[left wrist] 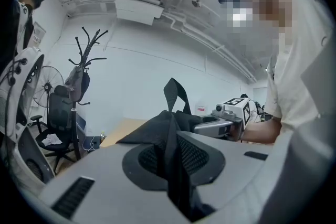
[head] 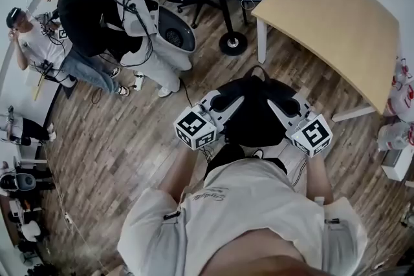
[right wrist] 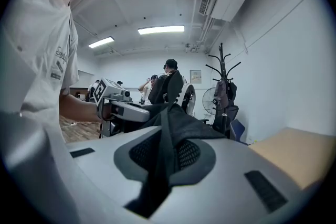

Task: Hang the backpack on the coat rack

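Backpack (head: pixel 255 123) fabric in left tool (head: pixel 228 103) and right tool (head: pixel 281 108), both roughly level.

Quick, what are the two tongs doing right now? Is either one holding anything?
Left tongs: closed, gripping the backpack.
Right tongs: closed, gripping the same backpack.

Black backpack (head: pixel 255 119). Pale grey left gripper (head: pixel 231 102) and right gripper (head: pixel 277 105), cubes (head: pixel 195 128) with black-and-white square markers. Brown wood-grain floor (head: pixel 129 139), tan table (head: pixel 330 16), black rack (right wrist: pixel 223 76).

Bright ceiling lights (right wrist: pixel 160 30) illuminate evenly; fisheye edges warp.
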Demonstrator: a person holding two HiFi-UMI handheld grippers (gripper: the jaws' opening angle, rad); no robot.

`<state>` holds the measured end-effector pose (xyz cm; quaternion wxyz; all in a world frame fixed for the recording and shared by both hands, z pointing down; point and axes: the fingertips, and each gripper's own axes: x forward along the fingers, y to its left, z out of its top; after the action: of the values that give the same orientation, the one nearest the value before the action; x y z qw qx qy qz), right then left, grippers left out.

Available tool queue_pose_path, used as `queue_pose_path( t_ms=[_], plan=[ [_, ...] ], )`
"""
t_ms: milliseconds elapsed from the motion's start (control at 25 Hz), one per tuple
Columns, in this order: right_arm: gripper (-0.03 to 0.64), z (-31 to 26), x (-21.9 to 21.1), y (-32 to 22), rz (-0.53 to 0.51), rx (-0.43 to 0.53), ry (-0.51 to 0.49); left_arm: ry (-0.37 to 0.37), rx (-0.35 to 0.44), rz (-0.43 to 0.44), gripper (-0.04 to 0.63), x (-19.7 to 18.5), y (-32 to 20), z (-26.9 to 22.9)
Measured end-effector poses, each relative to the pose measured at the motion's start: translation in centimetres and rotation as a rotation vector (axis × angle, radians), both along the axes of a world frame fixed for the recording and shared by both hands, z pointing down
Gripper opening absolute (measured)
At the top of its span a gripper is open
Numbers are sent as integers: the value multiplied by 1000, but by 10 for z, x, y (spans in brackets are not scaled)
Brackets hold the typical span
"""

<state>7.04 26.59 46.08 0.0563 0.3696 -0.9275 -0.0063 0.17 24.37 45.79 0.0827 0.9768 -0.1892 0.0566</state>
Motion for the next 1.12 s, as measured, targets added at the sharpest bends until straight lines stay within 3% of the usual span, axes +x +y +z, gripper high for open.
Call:
queue_pose_path(
  t_ms=[440,640,960,1120],
  plan=[
    [37,10,5,-91,20,-37,34,33,-26,13,51,5,-90,13],
    [38,8,7,-139,37,-53,22,38,-19,57,51,7,-141,10],
    [40,-4,-14,-216,61,-16,39,71,5,91,51,-14,-218,0],
    [40,-7,-25,-253,67,-30,27,53,5,87,51,-24,-254,-5]
  ],
)
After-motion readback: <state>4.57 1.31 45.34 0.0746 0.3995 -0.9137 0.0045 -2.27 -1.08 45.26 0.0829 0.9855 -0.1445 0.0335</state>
